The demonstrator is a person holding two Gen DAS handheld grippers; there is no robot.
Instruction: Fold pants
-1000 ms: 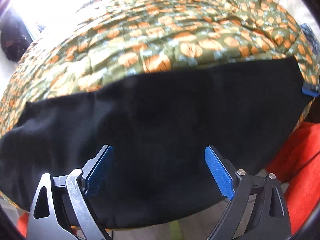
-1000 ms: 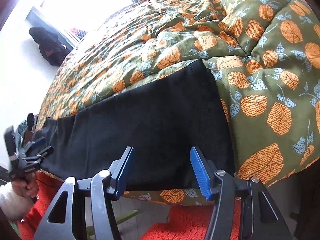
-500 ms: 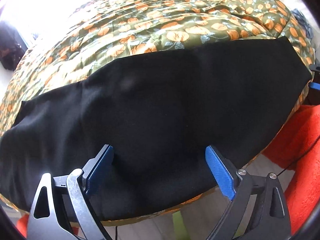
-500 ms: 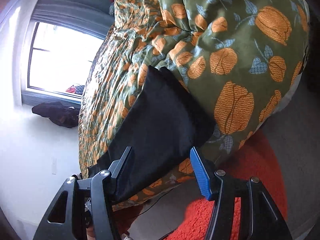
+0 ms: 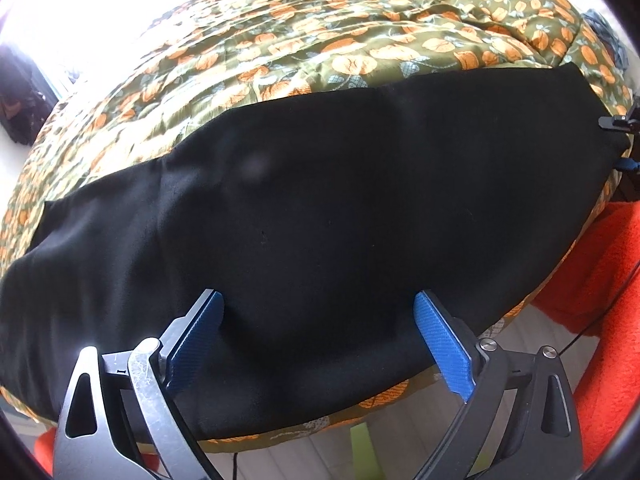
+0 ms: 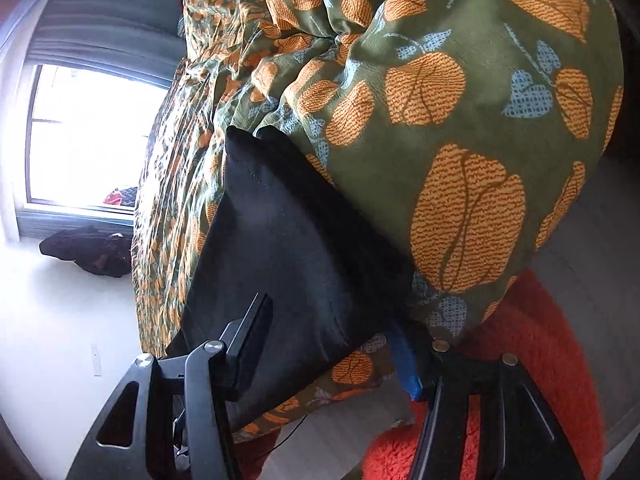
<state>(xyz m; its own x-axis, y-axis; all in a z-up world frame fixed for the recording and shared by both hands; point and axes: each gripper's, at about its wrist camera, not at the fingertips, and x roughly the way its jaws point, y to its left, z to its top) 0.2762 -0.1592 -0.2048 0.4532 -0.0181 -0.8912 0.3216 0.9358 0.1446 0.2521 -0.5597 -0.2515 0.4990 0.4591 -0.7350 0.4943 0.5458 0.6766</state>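
Note:
Black pants (image 5: 320,208) lie stretched flat along the near edge of a bed with a green quilt printed with orange flowers (image 5: 360,32). My left gripper (image 5: 318,320) is open, its blue pads either side of the pants' near edge, not closed on the cloth. My right gripper (image 6: 332,340) is rolled sideways and open, its jaws straddling the hem end of the pants (image 6: 288,248); the blue pad is partly hidden behind the cloth. The right gripper's tip also shows at the far right of the left wrist view (image 5: 624,128).
An orange shaggy rug (image 6: 528,380) lies on the floor by the bed, also seen in the left wrist view (image 5: 600,300). A bright window (image 6: 88,132) with a dark bundle of clothes (image 6: 88,248) below it is beyond the bed.
My right gripper has rolled sideways and moved onto the hem end of the pants. My left gripper has shifted slightly, and more of the near bed edge shows below the pants. Both stay open.

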